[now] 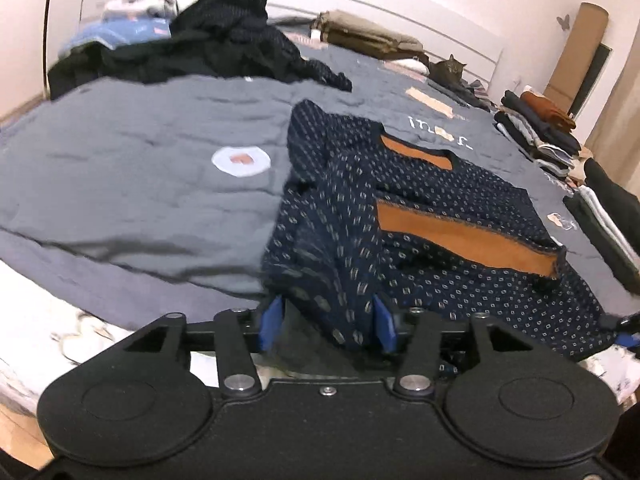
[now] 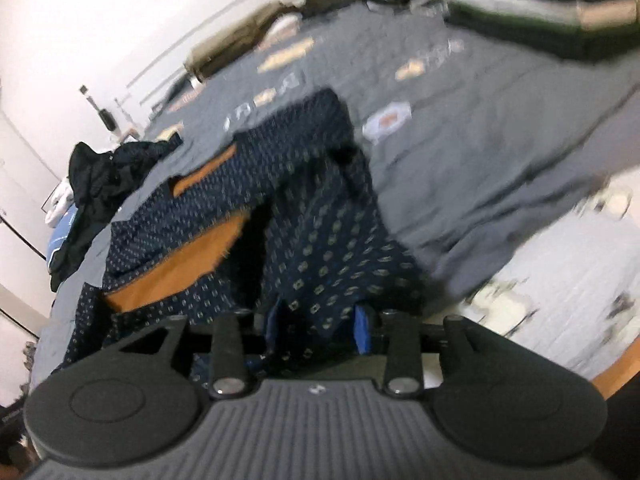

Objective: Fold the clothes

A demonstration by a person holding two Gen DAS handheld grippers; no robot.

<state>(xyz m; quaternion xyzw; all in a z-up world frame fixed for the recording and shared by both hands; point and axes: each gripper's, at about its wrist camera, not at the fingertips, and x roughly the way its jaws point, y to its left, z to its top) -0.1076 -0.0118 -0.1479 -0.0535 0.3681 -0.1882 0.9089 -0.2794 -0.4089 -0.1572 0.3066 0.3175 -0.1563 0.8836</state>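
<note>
A navy patterned garment [image 1: 404, 216] with orange lining panels lies crumpled on the grey bedspread [image 1: 132, 168], right of the middle. My left gripper [image 1: 326, 320] is shut on its near edge, with cloth bunched between the blue fingers [image 1: 382, 320]. In the right wrist view the same garment [image 2: 320, 248] runs from the bed into my right gripper [image 2: 318, 326], which is shut on another part of its edge. That view is tilted and blurred. Both grippers are at the near side of the bed.
A heap of dark unfolded clothes [image 1: 224, 44] lies at the far left of the bed. Stacks of folded clothes [image 1: 540, 128] line the right edge. A cat [image 1: 448, 70] sits near the headboard, by olive bedding [image 1: 368, 36]. White sheet [image 2: 560, 280] hangs below the bedspread.
</note>
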